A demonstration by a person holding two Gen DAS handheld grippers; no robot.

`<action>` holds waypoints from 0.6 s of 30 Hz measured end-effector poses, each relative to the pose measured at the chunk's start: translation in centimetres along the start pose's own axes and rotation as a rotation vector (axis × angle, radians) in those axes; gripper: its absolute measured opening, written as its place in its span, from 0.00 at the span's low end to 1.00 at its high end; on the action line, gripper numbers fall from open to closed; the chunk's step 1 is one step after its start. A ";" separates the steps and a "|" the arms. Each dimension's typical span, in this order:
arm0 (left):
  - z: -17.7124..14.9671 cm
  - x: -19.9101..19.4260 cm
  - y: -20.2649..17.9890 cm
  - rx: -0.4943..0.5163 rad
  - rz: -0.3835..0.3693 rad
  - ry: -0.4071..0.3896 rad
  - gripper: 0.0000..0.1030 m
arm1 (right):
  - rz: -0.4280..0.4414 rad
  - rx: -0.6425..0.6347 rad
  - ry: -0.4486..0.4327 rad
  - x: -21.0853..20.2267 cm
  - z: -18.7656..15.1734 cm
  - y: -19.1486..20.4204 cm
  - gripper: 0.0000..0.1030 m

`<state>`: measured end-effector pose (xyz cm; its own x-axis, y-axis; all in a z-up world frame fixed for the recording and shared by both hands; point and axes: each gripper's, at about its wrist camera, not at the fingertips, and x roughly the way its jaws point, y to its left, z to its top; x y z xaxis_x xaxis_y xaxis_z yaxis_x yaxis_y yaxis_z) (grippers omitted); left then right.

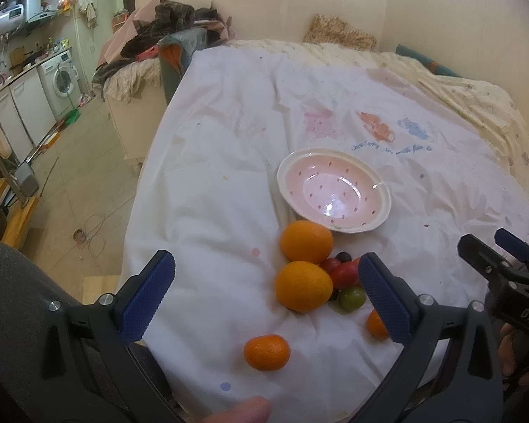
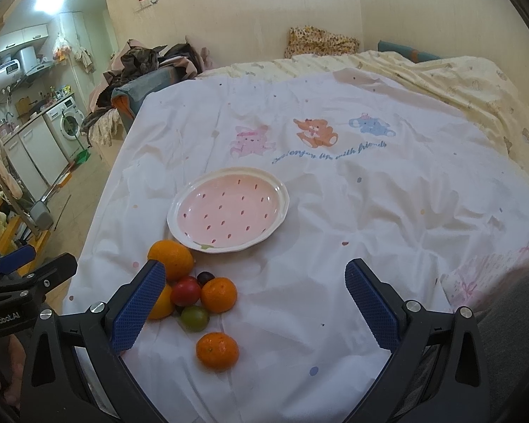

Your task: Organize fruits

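Observation:
A pink plate (image 1: 363, 172) (image 2: 194, 197) with a cream rim lies empty on the white bed sheet. In front of it sits a cluster of fruit: two oranges (image 1: 306, 241) (image 2: 171, 258), red tomatoes (image 1: 344, 275) (image 2: 185, 290), a green tomato (image 1: 351, 299) (image 2: 194, 318), a dark grape (image 1: 343, 256) (image 2: 205, 277) and small mandarins (image 1: 266, 352) (image 2: 217, 350). My left gripper (image 1: 264, 282) is open above the near fruit. My right gripper (image 2: 255, 289) is open over bare sheet, right of the fruit; it also shows in the left wrist view (image 1: 493, 250).
The sheet (image 2: 352, 211) with bear prints covers a bed against a wall; a yellow blanket (image 2: 458, 81) lies at the right. The bed's left edge drops to the floor, with a kitchen and washing machine (image 1: 61, 79) beyond. My left gripper (image 2: 28, 268) shows at the right wrist view's left edge.

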<state>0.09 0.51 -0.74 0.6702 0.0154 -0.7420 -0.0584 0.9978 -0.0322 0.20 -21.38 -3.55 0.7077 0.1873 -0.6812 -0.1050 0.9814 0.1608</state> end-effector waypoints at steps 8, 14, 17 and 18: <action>-1.7 5.4 0.2 0.041 0.053 0.330 0.99 | -0.003 0.047 0.036 0.3 0.1 -1.0 1.00; -4.9 9.3 -1.1 0.083 -0.014 0.599 0.99 | -0.004 0.085 0.065 0.7 0.1 -1.7 1.00; -5.9 10.2 -1.0 0.058 -0.007 0.638 0.82 | -0.006 0.082 0.080 0.9 0.2 -1.7 1.00; -5.9 10.3 -1.1 0.058 -0.003 0.633 0.77 | -0.006 0.080 0.086 1.0 0.1 -1.6 1.00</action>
<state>2.74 -0.76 -12.32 0.1019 -0.0116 -0.9947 -0.0051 0.9999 -0.0121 1.17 -22.81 -4.42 0.6456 0.1878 -0.7402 -0.0427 0.9766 0.2106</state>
